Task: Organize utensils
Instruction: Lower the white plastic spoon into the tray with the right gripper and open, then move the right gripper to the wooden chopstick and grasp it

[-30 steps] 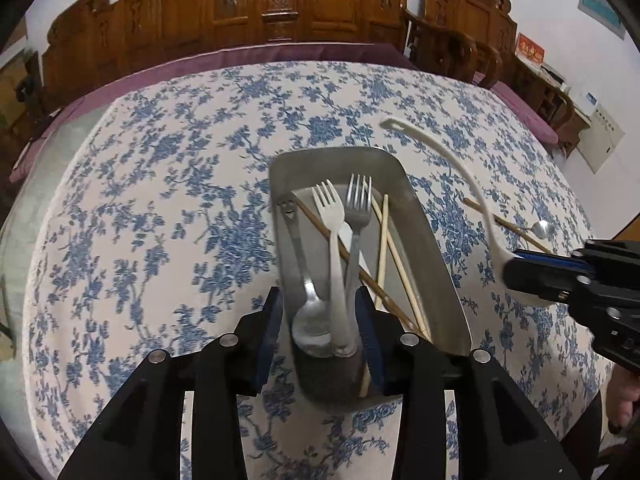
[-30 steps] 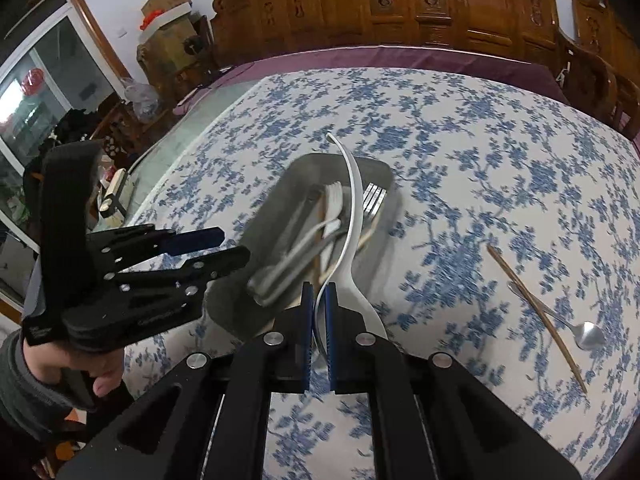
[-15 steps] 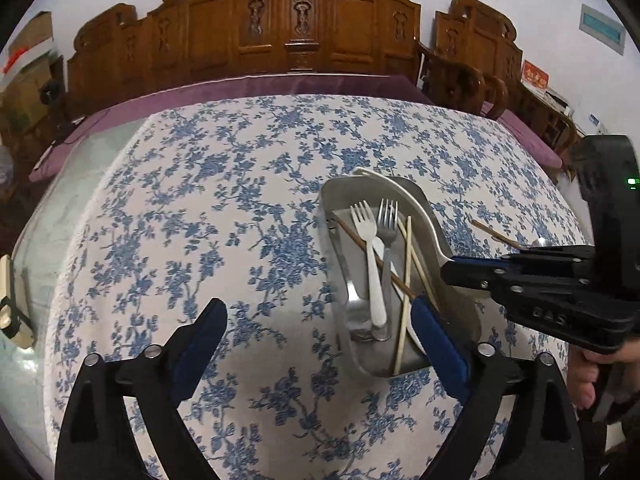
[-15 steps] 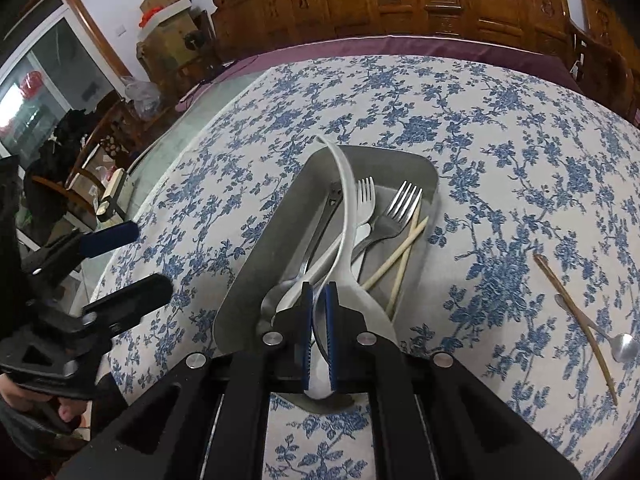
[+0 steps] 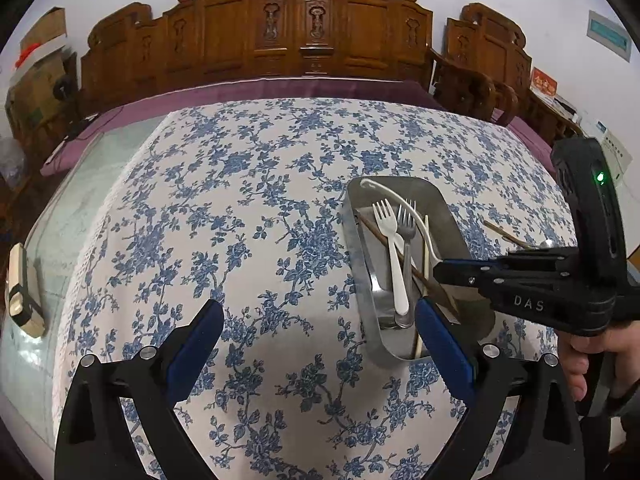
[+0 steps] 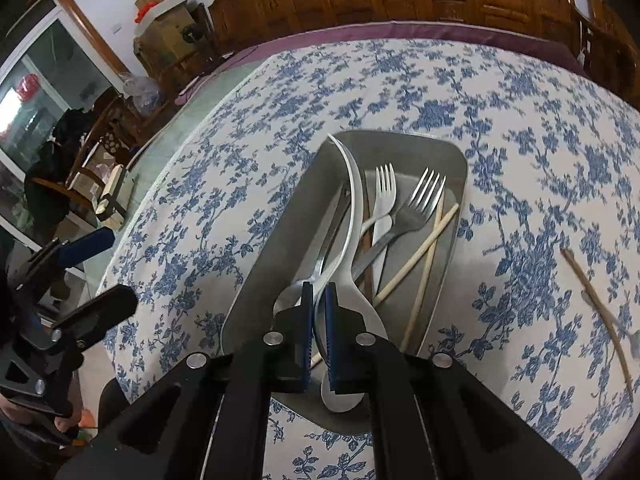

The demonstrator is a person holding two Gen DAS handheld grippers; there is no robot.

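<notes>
The left gripper [image 5: 318,330] stands with its blue-padded jaws spread wide and nothing between them, above the blue-flowered white tablecloth [image 5: 248,208], with its right pad just beside the near end of the rectangular stainless-steel tray [image 5: 448,216]; the right gripper [image 6: 319,312] is clamped tight on the bowl end of a long white plastic serving spoon [image 6: 354,188], whose curved handle runs along the tray's left wall to its far corner; the spoon's bowl sits over the near end of the tray [image 6: 280,236], though whether it rests on the bottom cannot be told; inside the tray lie a white plastic fork [image 6: 382,216], a steel fork [image 6: 416,212] whose handle crosses the white one, a steel spoon [image 6: 320,276], two pale chopsticks [image 6: 430,240] crossed near their far ends, and a dark wooden chopstick [image 5: 384,238]; out on the cloth to the right, well apart from the tray, lie a brown chopstick [image 6: 596,304] and a small steel spoon [image 6: 636,338], blurred; a hand [image 5: 588,360] grips the right gripper's handle
</notes>
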